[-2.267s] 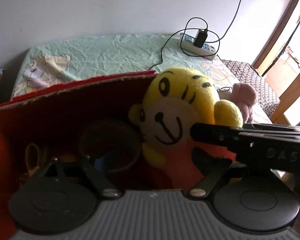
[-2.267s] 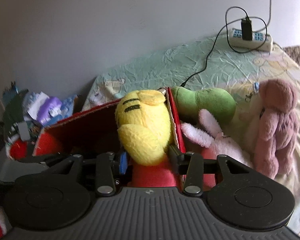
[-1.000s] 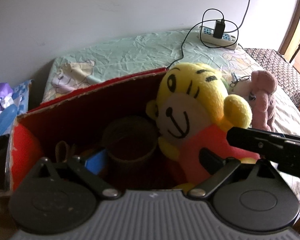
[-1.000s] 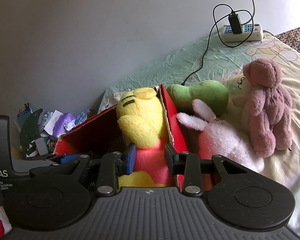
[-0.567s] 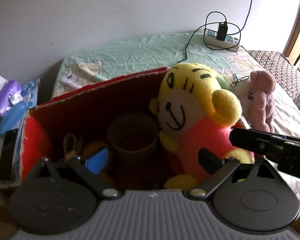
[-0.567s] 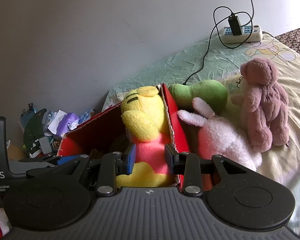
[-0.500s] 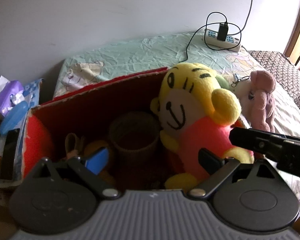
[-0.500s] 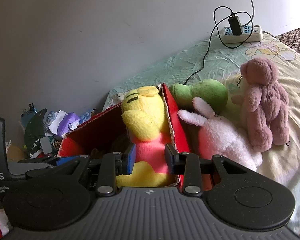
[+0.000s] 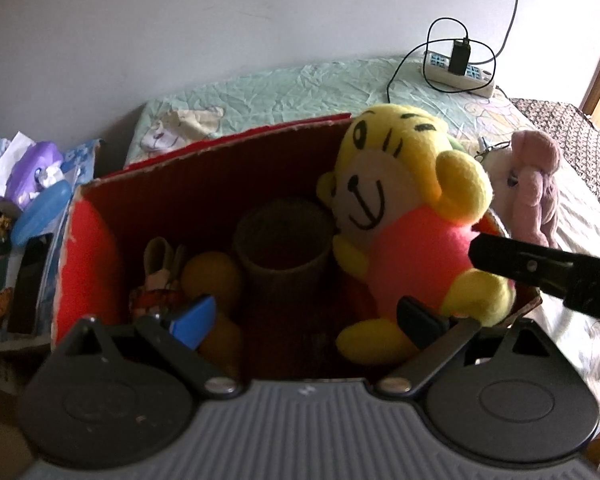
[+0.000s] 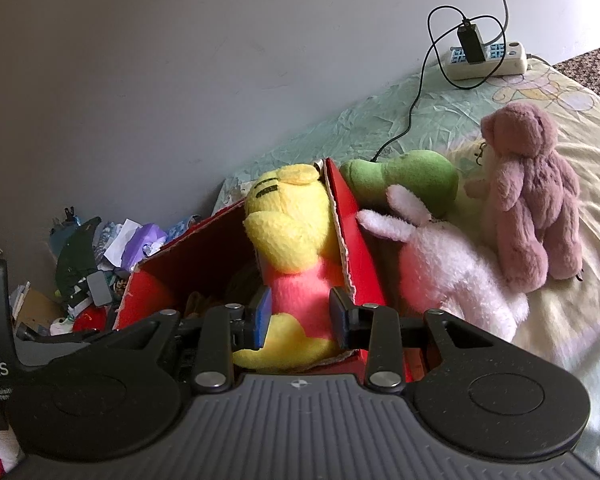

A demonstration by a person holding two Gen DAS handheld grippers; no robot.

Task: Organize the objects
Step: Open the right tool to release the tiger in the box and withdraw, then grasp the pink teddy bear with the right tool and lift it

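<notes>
A yellow tiger plush [image 9: 400, 200] in a pink shirt sits upright at the right end of an open red cardboard box [image 9: 228, 144]. In the right wrist view my right gripper [image 10: 300, 316] is shut on the plush's [image 10: 292, 216] pink body, one pad on each side, just inside the box wall [image 10: 360, 248]. One of its fingers [image 9: 500, 256] shows as a black bar by the plush's side in the left wrist view. My left gripper [image 9: 306, 320] hangs wide open over the near part of the box, holding nothing.
Inside the box stand a brown cup [image 9: 284, 240], an orange ball [image 9: 210, 276] and a small bunny toy [image 9: 160, 276]. On the bed beside the box lie a pale pink rabbit [image 10: 452, 272], a mauve bear [image 10: 532, 196], a green plush [image 10: 412, 176] and a power strip [image 10: 488, 56]. Clutter [image 10: 136, 240] fills the left.
The left gripper has drawn back and up a little, so more of the box interior shows. The plush sits lower in the box than at first. The right gripper keeps the same grip.
</notes>
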